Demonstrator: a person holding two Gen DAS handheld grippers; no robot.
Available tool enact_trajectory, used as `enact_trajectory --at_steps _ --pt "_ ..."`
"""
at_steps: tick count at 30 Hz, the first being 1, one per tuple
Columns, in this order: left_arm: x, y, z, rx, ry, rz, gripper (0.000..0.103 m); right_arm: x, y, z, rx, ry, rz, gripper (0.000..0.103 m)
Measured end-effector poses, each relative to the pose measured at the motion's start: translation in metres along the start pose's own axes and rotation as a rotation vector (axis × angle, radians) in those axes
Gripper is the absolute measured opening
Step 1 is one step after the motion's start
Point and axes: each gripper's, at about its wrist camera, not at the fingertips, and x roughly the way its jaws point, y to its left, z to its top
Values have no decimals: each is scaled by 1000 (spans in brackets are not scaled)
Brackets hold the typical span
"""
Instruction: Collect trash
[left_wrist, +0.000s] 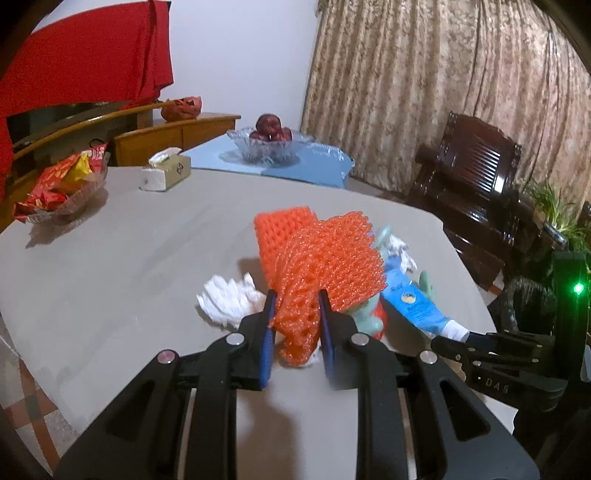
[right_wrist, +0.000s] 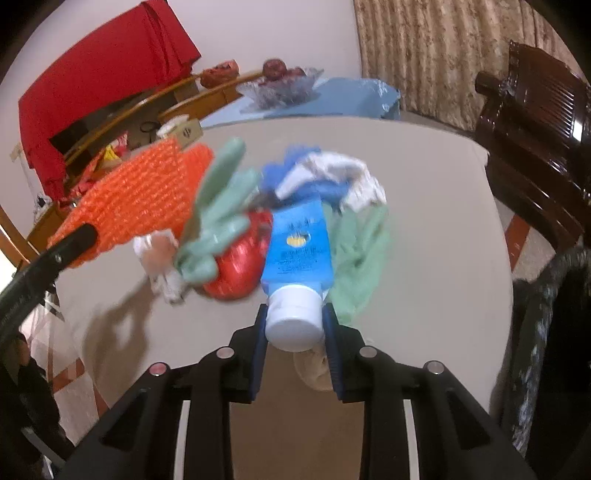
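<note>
My left gripper (left_wrist: 295, 302) is shut on an orange foam fruit net (left_wrist: 325, 266), which stands lifted above the grey table (left_wrist: 129, 266). The same net (right_wrist: 136, 199) shows at the left of the right wrist view. My right gripper (right_wrist: 294, 317) is shut on the white cap of a blue tube (right_wrist: 299, 240); that tube (left_wrist: 413, 302) also lies at the right in the left wrist view, with the right gripper (left_wrist: 461, 338) on its cap. Crumpled white tissue (left_wrist: 229, 299), pale green foam pieces (right_wrist: 221, 206) and a red net ball (right_wrist: 240, 266) lie around them. The right wrist view is blurred.
A tissue box (left_wrist: 166, 171), a basket of red snack packets (left_wrist: 59, 188) and a glass fruit bowl (left_wrist: 269, 142) on a blue mat stand at the table's far side. A dark wooden chair (left_wrist: 476, 184) is beyond the right edge. Wooden chairs stand at the left.
</note>
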Motion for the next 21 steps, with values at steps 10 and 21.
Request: enact_trajectory --at_steps 10,21 --pt "5 -3 -8 13 25 -6 21 4 -1 2 10 -24 -20 42" --pt "7 2 -9 -6 28 -4 21 6 12 13 -35 -84 -10 56"
